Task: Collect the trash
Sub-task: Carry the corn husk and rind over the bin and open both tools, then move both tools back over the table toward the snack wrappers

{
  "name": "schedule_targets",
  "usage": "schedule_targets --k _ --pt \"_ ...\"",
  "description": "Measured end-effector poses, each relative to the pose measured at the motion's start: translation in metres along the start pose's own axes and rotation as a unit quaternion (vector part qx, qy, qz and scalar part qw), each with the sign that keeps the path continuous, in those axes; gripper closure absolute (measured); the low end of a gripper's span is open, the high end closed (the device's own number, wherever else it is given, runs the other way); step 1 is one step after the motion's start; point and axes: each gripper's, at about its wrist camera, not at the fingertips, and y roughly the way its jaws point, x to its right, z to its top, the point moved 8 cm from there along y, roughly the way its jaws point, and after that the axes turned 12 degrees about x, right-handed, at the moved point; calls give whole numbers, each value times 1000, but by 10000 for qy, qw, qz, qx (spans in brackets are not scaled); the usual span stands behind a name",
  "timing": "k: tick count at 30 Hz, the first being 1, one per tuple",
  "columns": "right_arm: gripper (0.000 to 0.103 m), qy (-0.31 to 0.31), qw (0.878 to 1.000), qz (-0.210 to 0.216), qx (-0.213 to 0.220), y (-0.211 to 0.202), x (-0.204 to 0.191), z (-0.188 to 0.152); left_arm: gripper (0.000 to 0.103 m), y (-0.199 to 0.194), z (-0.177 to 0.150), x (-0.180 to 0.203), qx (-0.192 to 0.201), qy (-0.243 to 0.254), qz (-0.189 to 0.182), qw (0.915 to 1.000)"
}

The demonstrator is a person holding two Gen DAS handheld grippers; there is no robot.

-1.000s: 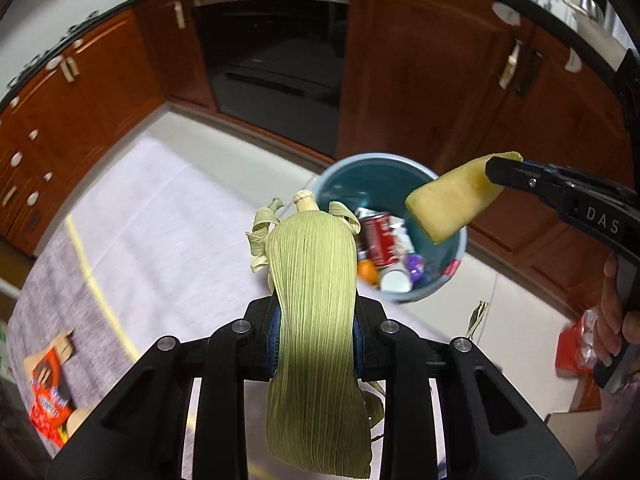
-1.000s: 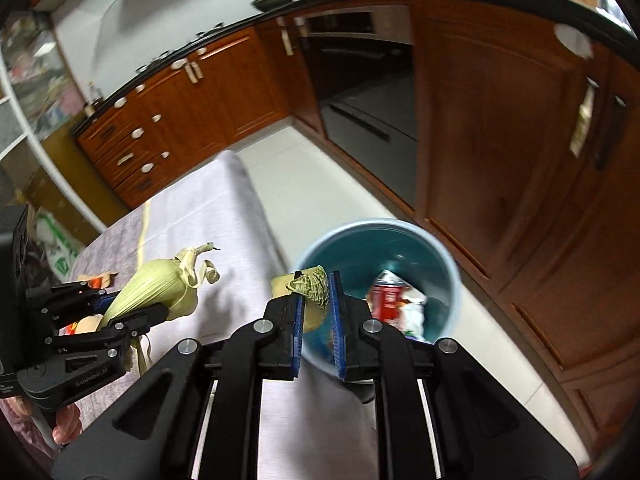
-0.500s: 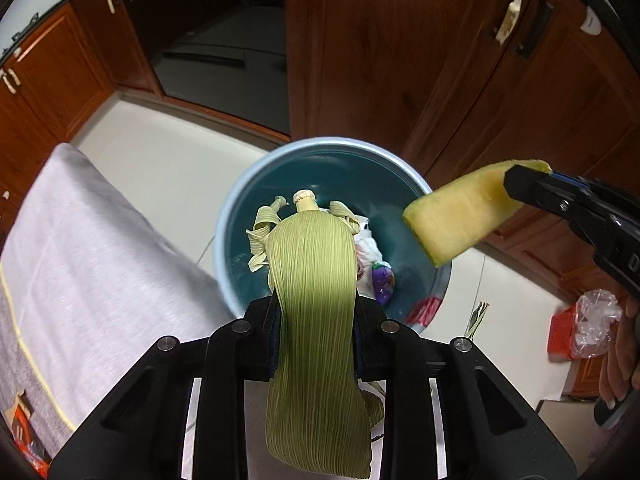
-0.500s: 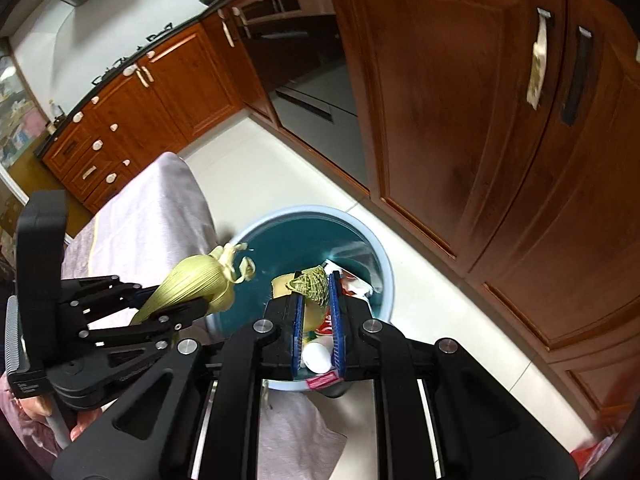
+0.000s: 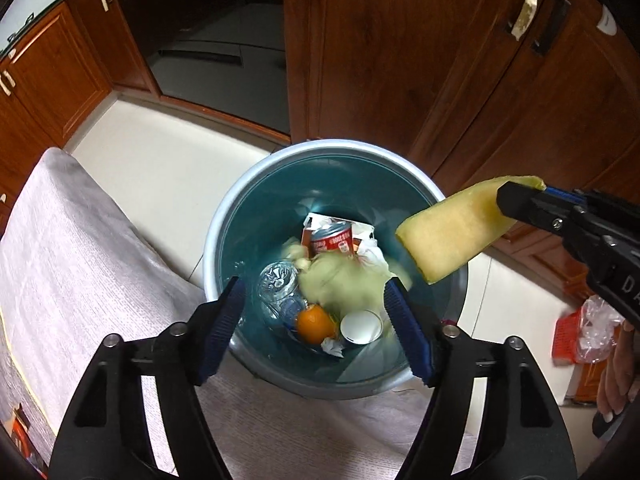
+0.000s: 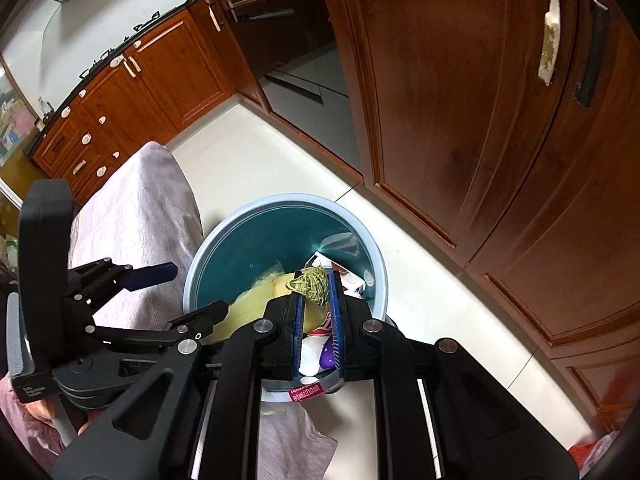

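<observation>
Trash bin [image 5: 224, 236], teal inside with a pale rim, is sitting on the cream floor [image 5: 152, 168] against the edge of the grey-clothed tabletop [image 5: 80, 264]; wood cabinets [image 5: 400, 60] are standing just behind it.

Left gripper [image 5: 312, 312] is hanging over the bin mouth, pointing steeply down; its jaws have just been opening and are standing wide apart with nothing between the blue pads [image 5: 224, 320]; corn husk [image 5: 344, 276] is showing as a pale green blur below them, inside the bin, clear of both pads.

Right gripper [image 6: 316, 312] is keeping its jaws nearly together, clamped on the melon rind [image 5: 452, 236]; rind is sticking out over the bin's right rim, netted skin showing between the pads in the right wrist view.

Versus a second ago: husk was clamped upright in the left jaws, now it is out of them; both grippers have come in over the bin, which is filling much more of each view.

In the bin: red can [image 5: 332, 240], clear bottle [image 5: 278, 284], orange [image 5: 314, 324], white cup [image 5: 362, 328], crumpled paper [image 5: 374, 254].

Room: bin mouth is wide open under the left jaws; the two grippers are close side by side but apart; cabinet fronts are limiting the far side, open floor to the left and right of the bin.
</observation>
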Motion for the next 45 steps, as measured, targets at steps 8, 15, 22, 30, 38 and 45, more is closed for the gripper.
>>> schedule_targets --k 8,15,22,30,38,45 --pt "91 -102 9999 77 -90 9 -10 -1 26 -13 -9 -7 31 -182 51 9998" --pt "67 -60 9991 268 -329 22 -24 -6 25 -20 -9 -14 78 -317 4 9995" --pt "21 -192 9996 162 -151 16 -34 3 25 -26 -11 -17 124 -382 -19 9992" --pt "18 -169 9994 114 -273 12 -41 1 25 -37 -15 -24 174 -476 -30 9987" --pt "15 -243 9994 71 -225 0 -51 2 25 -57 -15 -26 327 -541 -6 9980" --pt "15 -373 9991 77 -197 -19 -66 -2 25 -87 -20 -29 520 -644 -21 9966"
